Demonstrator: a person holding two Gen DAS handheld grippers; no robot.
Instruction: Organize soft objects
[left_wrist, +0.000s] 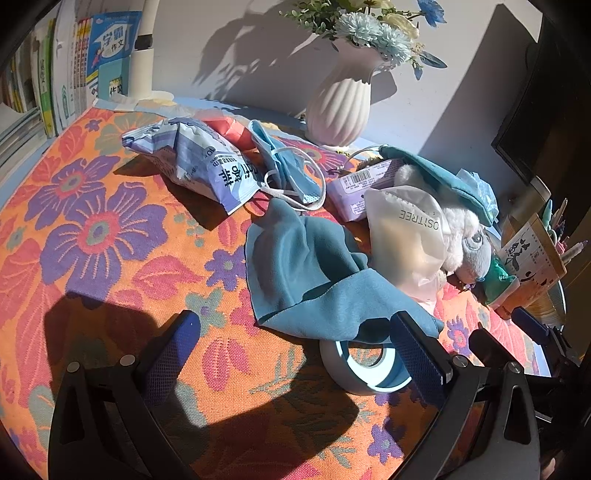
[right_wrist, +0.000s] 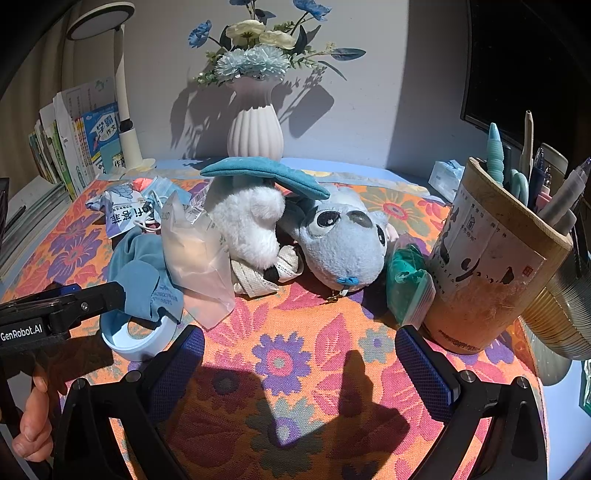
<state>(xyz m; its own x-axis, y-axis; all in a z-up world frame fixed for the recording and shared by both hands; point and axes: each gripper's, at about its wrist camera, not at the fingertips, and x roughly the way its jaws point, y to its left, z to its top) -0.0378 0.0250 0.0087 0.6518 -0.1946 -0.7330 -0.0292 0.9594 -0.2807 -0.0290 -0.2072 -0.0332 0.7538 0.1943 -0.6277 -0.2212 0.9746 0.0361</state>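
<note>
On the table: a flowered cloth (left_wrist: 110, 240) covers the desk, with soft things piled toward the middle and back.
Left gripper (left_wrist: 295, 354): jaws wide apart, holding nothing, hovering low just in front of the blue cloth; its right finger sits beside the tape roll.
Right gripper (right_wrist: 299, 363): jaws likewise apart and empty, poised over bare tablecloth in front of the plush toy.
Blue cloth (left_wrist: 306, 273): crumpled, one corner draped over the tape roll (left_wrist: 365, 369), its far edge touching the white pouch (left_wrist: 406, 236).
Plush toy (right_wrist: 343, 240): lying on its side, a teal pad resting on top of it, just beside the pen holder (right_wrist: 491, 273).
Other soft things: a face mask (left_wrist: 291, 173) with loose ear loops, lying against a purple-and-white packet (left_wrist: 207, 162).
Step in hand: most likely taking the blue cloth with the left gripper; nothing looks sorted yet.
How to do it well: aim for a raised fold near the middle of the cloth, not the corner on the tape roll, so the roll is not pinched too. Close fully on a thick bunch, then lift straight up so the cloth slides free of the roll and pouch.
Risk: dragging sideways could roll the tape or tug the mask loops.
</note>
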